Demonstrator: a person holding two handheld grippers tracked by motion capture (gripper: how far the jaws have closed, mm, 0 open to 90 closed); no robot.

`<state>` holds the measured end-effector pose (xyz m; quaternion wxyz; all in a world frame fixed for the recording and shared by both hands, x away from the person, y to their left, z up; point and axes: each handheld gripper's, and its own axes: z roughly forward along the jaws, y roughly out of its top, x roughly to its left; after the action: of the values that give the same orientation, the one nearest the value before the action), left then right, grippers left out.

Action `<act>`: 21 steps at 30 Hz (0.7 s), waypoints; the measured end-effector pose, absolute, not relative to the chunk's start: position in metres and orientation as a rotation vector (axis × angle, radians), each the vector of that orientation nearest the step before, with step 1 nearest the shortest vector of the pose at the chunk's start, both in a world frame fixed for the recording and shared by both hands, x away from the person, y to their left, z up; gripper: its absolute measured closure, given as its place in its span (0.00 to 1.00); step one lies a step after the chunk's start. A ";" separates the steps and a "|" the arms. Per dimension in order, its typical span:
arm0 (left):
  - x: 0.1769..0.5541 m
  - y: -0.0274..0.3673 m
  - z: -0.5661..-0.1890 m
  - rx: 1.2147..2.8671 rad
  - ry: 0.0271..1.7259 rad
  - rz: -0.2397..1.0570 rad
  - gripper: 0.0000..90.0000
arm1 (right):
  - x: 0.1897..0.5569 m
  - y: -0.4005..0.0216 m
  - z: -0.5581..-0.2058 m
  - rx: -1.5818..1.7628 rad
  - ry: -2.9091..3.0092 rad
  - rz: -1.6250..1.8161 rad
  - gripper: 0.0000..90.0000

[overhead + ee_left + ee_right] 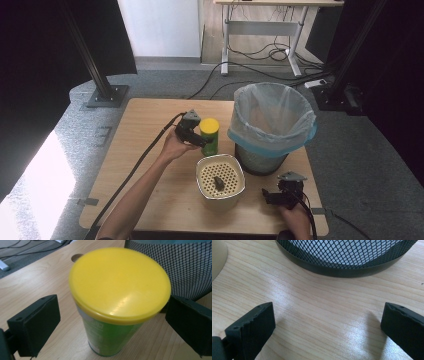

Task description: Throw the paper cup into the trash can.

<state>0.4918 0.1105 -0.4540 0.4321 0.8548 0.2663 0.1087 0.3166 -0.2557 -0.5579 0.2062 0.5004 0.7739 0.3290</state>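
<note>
A green can with a yellow lid stands upright on the wooden table. My left gripper is open, with one jaw on either side of the can just under its lid; neither jaw visibly touches it. My right gripper rests open near the table's front right edge, with bare wood between its jaws. In the right gripper view the mesh bin's base lies straight ahead.
A black mesh waste bin lined with a pale blue bag stands right of the can. In front of the can is a cream container with a perforated insert holding a small dark object. Both grippers trail cables.
</note>
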 end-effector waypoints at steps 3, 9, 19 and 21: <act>0.492 0.106 -0.461 2.147 0.653 0.277 0.00 | 0.317 -0.256 -0.558 1.394 2.156 0.917 0.00; 0.494 0.102 -0.470 2.158 0.656 0.290 0.02 | 0.317 -0.256 -0.558 1.394 2.156 0.917 0.00; 0.495 0.100 -0.479 2.146 0.658 0.323 0.18 | 0.317 -0.256 -0.558 1.394 2.156 0.917 0.00; 0.494 0.099 -0.479 2.139 0.646 0.333 0.24 | 0.317 -0.256 -0.558 1.394 2.156 0.917 0.00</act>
<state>0.4937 0.0994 -0.4790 0.4270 0.8561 0.2587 0.1334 0.3166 -0.2557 -0.5579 0.2062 0.5003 0.7739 0.3290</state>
